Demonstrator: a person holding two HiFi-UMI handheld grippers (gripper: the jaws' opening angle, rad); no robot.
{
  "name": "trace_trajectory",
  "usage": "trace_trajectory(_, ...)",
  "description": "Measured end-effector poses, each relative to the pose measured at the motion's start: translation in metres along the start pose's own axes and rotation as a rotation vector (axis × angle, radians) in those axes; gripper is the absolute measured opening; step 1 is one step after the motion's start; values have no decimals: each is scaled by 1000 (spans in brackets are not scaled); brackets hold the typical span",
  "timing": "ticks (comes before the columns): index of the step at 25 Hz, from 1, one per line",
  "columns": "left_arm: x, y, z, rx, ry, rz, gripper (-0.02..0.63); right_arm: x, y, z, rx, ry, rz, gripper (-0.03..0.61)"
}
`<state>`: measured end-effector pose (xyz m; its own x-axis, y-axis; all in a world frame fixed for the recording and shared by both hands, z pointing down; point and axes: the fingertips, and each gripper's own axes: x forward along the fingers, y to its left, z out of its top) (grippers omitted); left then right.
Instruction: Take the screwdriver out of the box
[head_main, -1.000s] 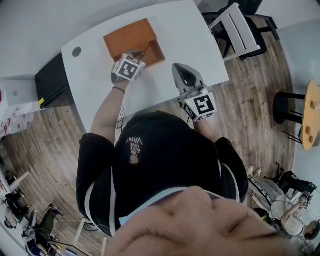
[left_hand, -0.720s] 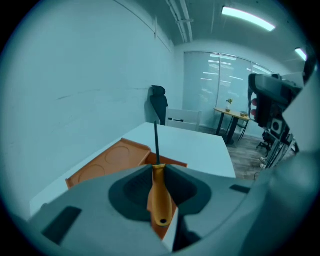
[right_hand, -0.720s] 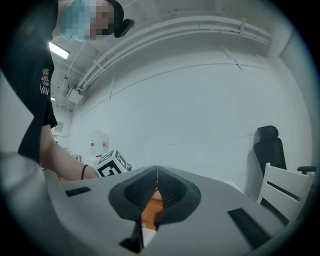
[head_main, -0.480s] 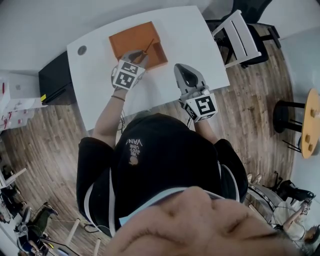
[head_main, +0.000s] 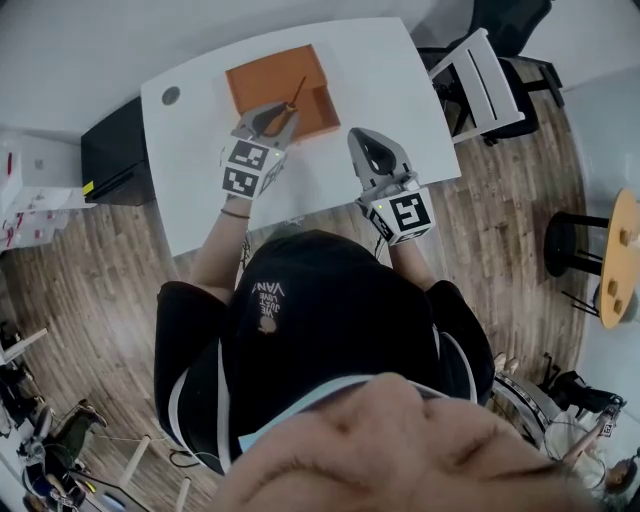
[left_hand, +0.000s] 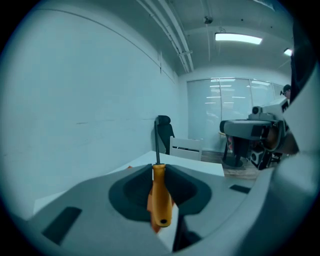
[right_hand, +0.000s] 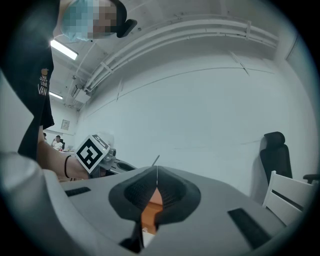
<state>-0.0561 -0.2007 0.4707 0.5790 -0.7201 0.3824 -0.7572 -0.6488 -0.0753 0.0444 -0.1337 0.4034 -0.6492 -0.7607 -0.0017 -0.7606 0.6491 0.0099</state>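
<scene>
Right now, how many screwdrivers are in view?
1. The orange-handled metal screwdriver is clamped in the left gripper's jaws, its shaft over the open orange box on the white table. That gripper covers part of the box, so another may be hidden.

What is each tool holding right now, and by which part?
The left tool grips the orange-handled screwdriver by its handle, with the dark metal shaft sticking out beyond the tips. The right tool is shut and holds nothing.
</scene>
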Motion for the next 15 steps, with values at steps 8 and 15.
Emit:
trace_trajectory(8,-30,-4,14,-8,-74,38,87,7,9,2,-7,-5,39,12)
trace_trajectory(15,-50,-3,21,-45,-144,53,87,15,14,10,-21,-16,65,11)
